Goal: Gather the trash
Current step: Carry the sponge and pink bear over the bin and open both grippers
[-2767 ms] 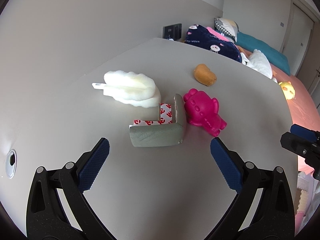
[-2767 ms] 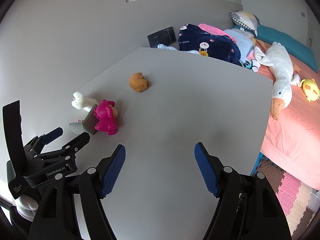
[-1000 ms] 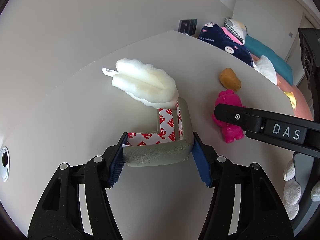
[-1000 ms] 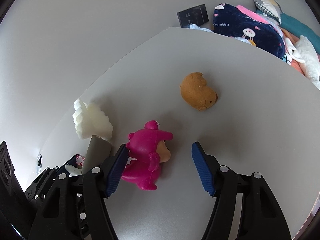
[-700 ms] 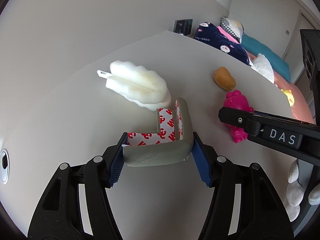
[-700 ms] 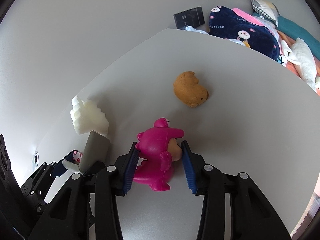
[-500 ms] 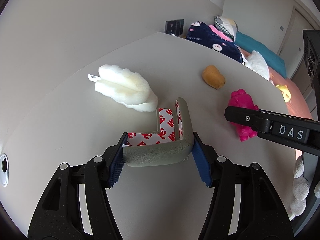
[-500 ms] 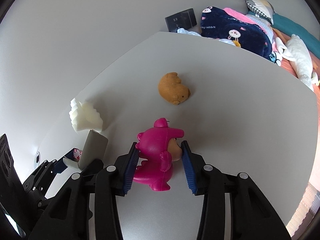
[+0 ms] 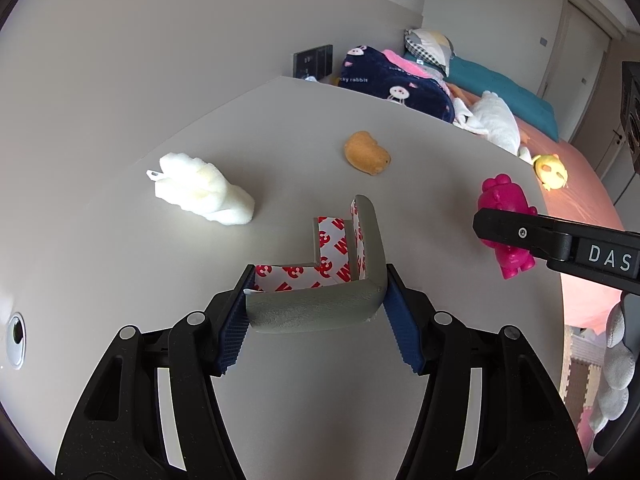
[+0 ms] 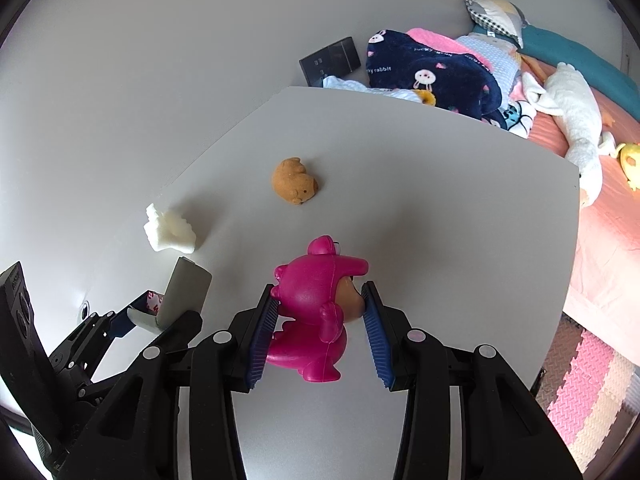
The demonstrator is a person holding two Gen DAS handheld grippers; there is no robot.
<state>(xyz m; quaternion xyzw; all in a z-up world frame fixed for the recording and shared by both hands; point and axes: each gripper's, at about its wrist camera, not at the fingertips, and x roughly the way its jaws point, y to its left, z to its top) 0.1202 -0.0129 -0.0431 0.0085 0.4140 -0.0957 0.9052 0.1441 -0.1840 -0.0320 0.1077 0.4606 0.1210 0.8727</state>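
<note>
My left gripper [image 9: 316, 312] is shut on a grey L-shaped foam corner guard [image 9: 320, 308] with red-and-white tape inside, held above the grey table [image 9: 120, 272]. My right gripper [image 10: 318, 318] is shut on a pink bear toy [image 10: 316, 304], lifted off the table; the pink bear toy [image 9: 506, 216] also shows in the left wrist view behind the right gripper's black finger. The corner guard [image 10: 186, 294] appears at lower left in the right wrist view. A white foam piece [image 9: 202, 194] and an orange bear toy [image 9: 366, 153] lie on the table farther off.
The table meets a grey wall on the left and has a cable hole [image 9: 16, 334] at its near left. A bed [image 10: 608, 216] with a dark blanket [image 10: 432, 68], a white plush goose [image 10: 576, 108] and a yellow toy [image 9: 552, 166] lies past the far and right edges. Foam floor mats [image 10: 588, 384] show below.
My right gripper closed on the pink bear and lifted it. Both grippers have pulled back and up from the table, each carrying its object; the white foam and orange toy now look farther away.
</note>
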